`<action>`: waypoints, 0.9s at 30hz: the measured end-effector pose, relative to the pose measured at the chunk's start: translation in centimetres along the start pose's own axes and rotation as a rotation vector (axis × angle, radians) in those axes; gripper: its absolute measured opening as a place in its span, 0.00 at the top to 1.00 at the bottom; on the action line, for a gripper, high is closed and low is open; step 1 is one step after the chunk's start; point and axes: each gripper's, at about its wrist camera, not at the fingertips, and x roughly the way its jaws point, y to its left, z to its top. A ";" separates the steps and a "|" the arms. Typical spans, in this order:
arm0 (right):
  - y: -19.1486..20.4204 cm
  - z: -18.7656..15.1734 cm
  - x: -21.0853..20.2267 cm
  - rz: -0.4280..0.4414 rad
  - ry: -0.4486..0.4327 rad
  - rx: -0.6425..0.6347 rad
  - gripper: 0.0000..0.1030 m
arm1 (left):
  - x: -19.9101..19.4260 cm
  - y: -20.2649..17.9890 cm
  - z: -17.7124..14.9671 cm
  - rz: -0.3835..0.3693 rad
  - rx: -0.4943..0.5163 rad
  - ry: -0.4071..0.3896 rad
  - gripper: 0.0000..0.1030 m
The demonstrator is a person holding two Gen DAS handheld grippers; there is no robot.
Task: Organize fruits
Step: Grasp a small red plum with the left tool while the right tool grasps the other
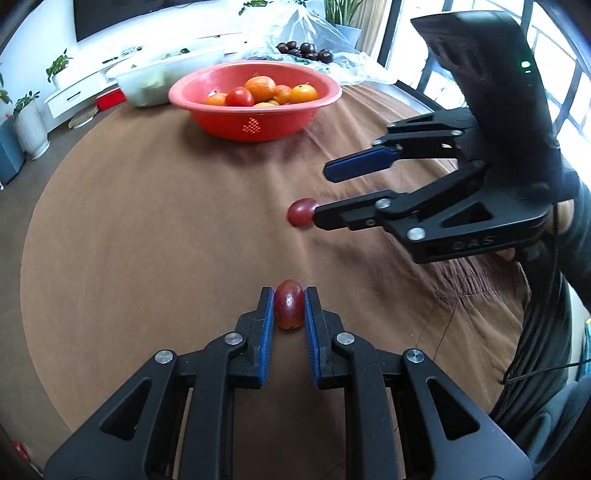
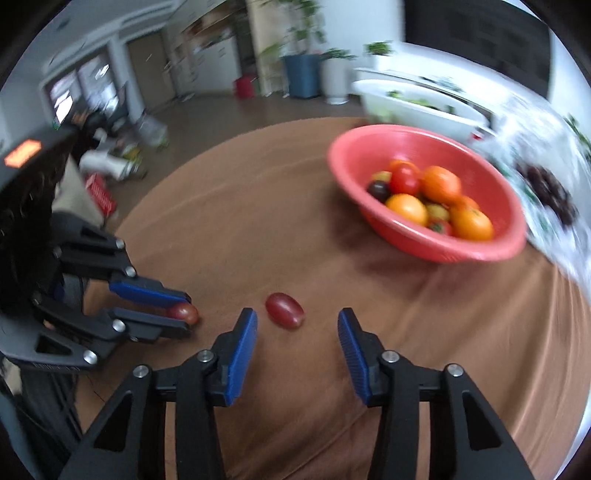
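Left gripper [image 1: 289, 308] had its blue-padded fingers [image 1: 266, 325] narrowed onto a small red plum [image 1: 289, 304], both pads touching its sides, low over the brown worktop [image 1: 147, 229]. From the right wrist view the same plum [image 2: 183, 312] showed pinched at the tips of the left gripper [image 2: 179, 308].

Right gripper [image 2: 297, 334] was wide, holding nothing. A second plum [image 2: 284, 315] lay loose on the worktop [image 2: 258, 229] just ahead of it, nearer the left-hand finger [image 2: 240, 354] than the other, not touching either. In the left wrist view this second plum [image 1: 301, 212] sat right at the tip of the lower finger of the right gripper [image 1: 323, 192]; contact could not be told there.

Red bowl [image 1: 255, 107] stood further back on the worktop, well apart from both plums, holding oranges [image 1: 303, 93] and a tomato [image 1: 239, 97]. Right view of the bowl [image 2: 424, 236] also showed a dark fruit [image 2: 378, 189] inside. Behind the bowl was a clear plastic bag [image 1: 295, 33] with dark fruits [image 1: 306, 50] on it, and a white tub [image 1: 162, 77] beside the bowl. Right view was motion-blurred at its edges.
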 end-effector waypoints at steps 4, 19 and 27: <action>0.5 0.8 1.2 -0.002 0.054 -0.079 0.60 | -0.2 0.4 -0.3 -0.007 -0.013 -0.008 0.86; 0.9 1.8 2.3 0.056 0.155 -0.182 0.75 | 0.0 0.8 -0.7 -0.024 -0.033 -0.016 0.86; 0.0 1.3 2.3 0.072 0.133 -0.109 0.77 | 0.1 1.0 -0.6 -0.026 -0.041 -0.021 0.86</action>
